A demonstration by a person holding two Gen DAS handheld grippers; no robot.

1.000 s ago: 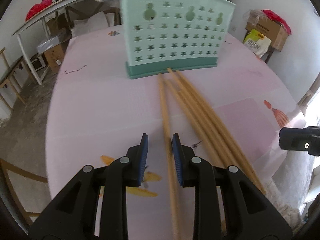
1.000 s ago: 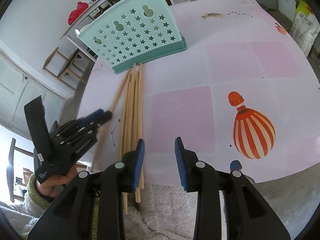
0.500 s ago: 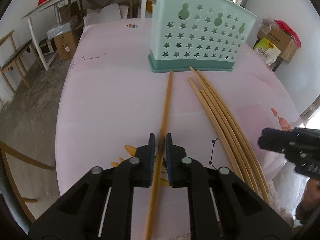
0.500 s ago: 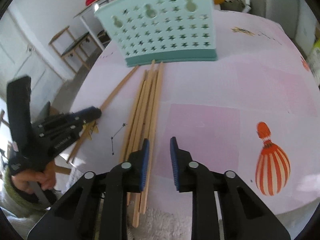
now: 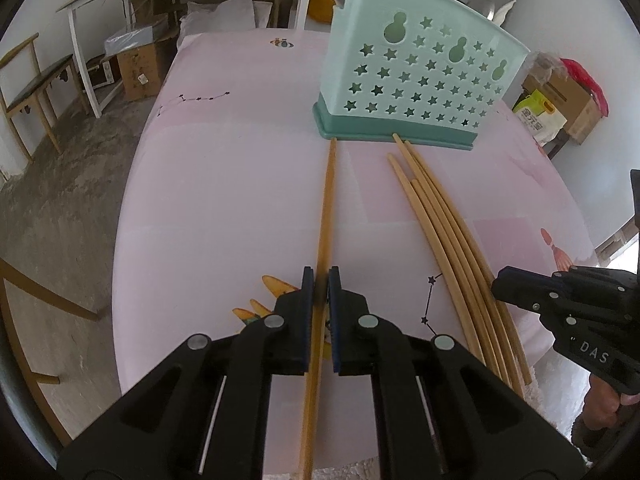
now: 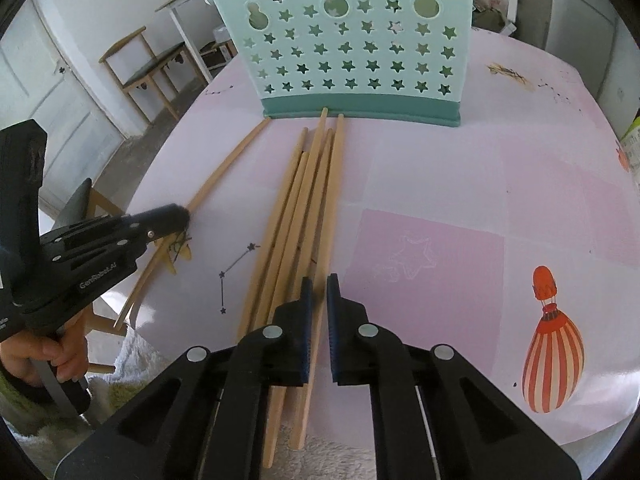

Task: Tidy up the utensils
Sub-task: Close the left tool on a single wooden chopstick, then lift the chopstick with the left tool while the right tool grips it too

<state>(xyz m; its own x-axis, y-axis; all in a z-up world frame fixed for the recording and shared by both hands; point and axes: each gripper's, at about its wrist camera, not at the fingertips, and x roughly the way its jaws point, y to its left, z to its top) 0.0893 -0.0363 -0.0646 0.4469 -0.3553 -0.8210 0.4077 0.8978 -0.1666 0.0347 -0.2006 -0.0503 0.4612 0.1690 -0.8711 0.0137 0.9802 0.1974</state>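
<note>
Your left hand-held gripper (image 5: pixel 321 280): black plastic body, blue pads, silver round screws. Your right hand-held gripper (image 6: pixel 317 286): same build; its side carries white lettering. A green knit sleeve (image 6: pixel 8 384) covers your left wrist.

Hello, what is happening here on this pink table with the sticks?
A person holds a gripper in each hand and is sorting wooden chopsticks. The left gripper is shut on the single chopstick that lies apart from the rest. The right gripper has just been closing on one chopstick of the bundle, at that bundle's right side. All the chopsticks point toward the green star-pattern holder, which stands on the table.
</note>
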